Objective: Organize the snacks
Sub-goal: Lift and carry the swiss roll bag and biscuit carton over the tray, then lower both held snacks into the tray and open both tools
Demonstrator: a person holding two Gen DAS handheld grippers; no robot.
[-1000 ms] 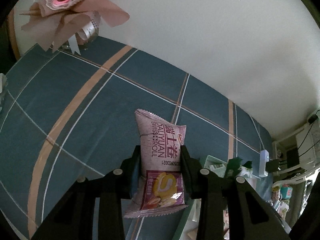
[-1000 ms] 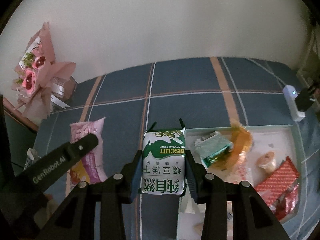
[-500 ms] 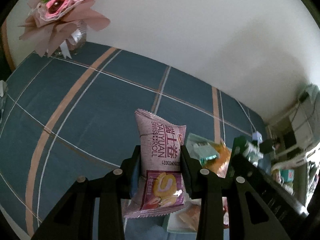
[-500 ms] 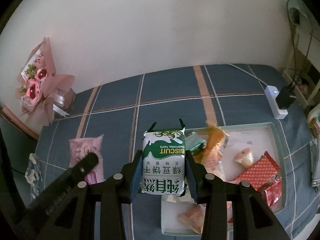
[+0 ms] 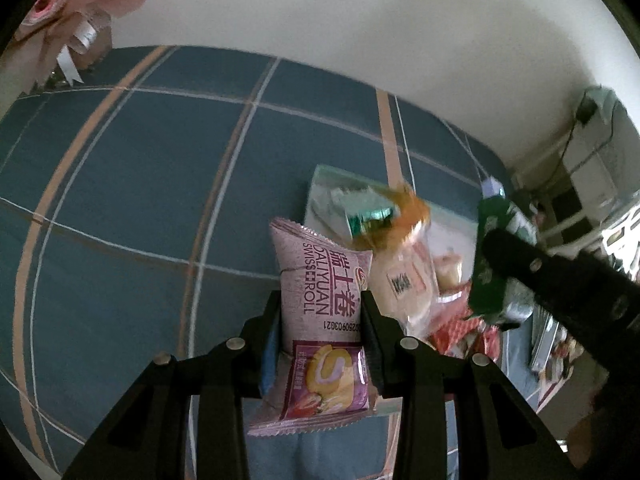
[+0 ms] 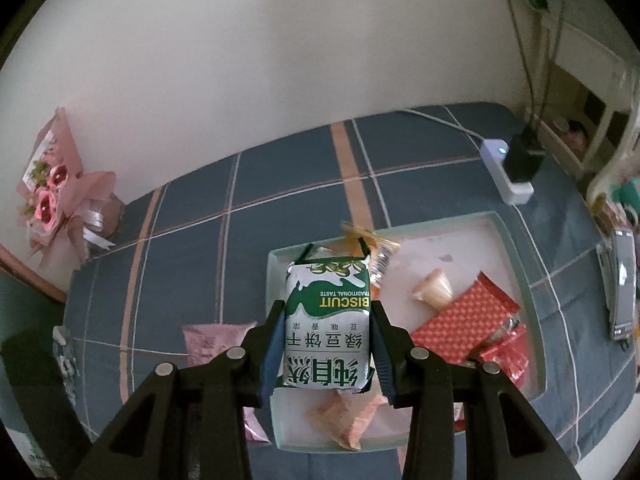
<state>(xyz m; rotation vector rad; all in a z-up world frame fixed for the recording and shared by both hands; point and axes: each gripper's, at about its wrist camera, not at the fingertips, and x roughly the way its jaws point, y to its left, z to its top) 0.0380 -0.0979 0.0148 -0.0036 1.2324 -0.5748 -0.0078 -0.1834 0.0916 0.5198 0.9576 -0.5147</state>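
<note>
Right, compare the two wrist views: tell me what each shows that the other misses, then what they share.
Only the left wrist view shows the left tongs shut on the pink Swiss roll packet, label readable.

Only the right wrist view shows the right tongs from behind, shut on the green biscuit packet, plus the white power strip and a phone.

Both show the snack tray, red wrappers, the plaid blue cloth and the pink bouquet.
</note>
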